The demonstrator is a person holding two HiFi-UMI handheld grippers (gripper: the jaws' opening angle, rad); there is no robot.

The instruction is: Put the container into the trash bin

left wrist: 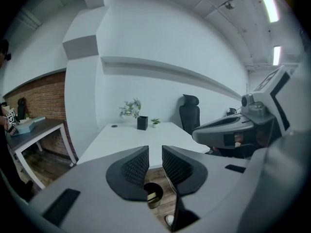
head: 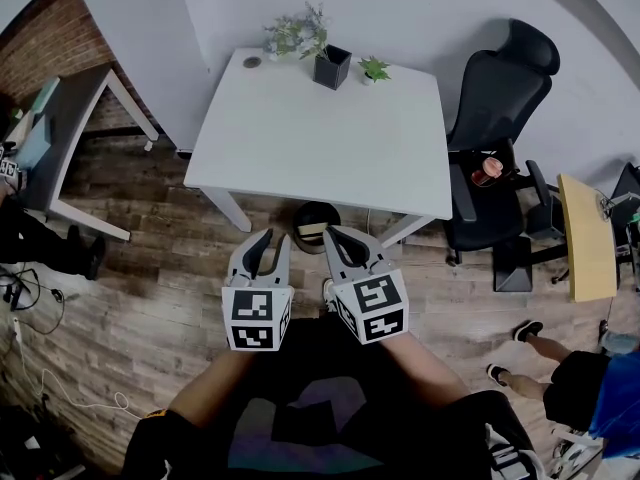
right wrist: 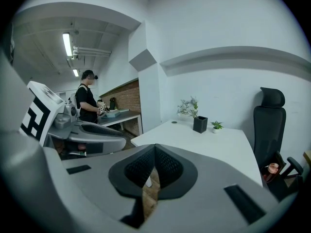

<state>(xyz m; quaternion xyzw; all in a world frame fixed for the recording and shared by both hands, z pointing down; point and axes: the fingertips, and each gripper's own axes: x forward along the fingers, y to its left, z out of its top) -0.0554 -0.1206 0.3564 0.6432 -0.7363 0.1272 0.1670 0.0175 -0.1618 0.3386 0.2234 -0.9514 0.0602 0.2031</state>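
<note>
Left tongs (left wrist: 154, 153): spread a little, with a narrow gap and nothing between the ribbed black pads. Right tongs (right wrist: 154, 149): pressed together, empty. Both are grey moulded plastic, side by side at 6 o'clock in the head view, noses toward 12.

Trash bin (head: 298, 218): round, dark, on the plank floor (head: 160, 258), half tucked under the near edge of the table (head: 330, 138), at 12 o'clock from the tongs and just ahead of them. A pale yellowish thing lies inside it, probably the container (head: 310, 230); the shape is too small to be sure. The table edge and its slanted white legs crowd the bin from above and from both sides.

Table: white, square, smooth, mostly bare. At its far edge are a black square pot (head: 332, 68) of leafy sprigs and a small green plant (head: 374, 68) at 3 o'clock from the pot.

Black office chair (head: 500, 98), with a high back, stands at 2 o'clock beside the table. Brick wall (head: 50, 38) at 10 o'clock. In the right gripper view, a person (right wrist: 87, 103) in dark clothes stands at another table.
</note>
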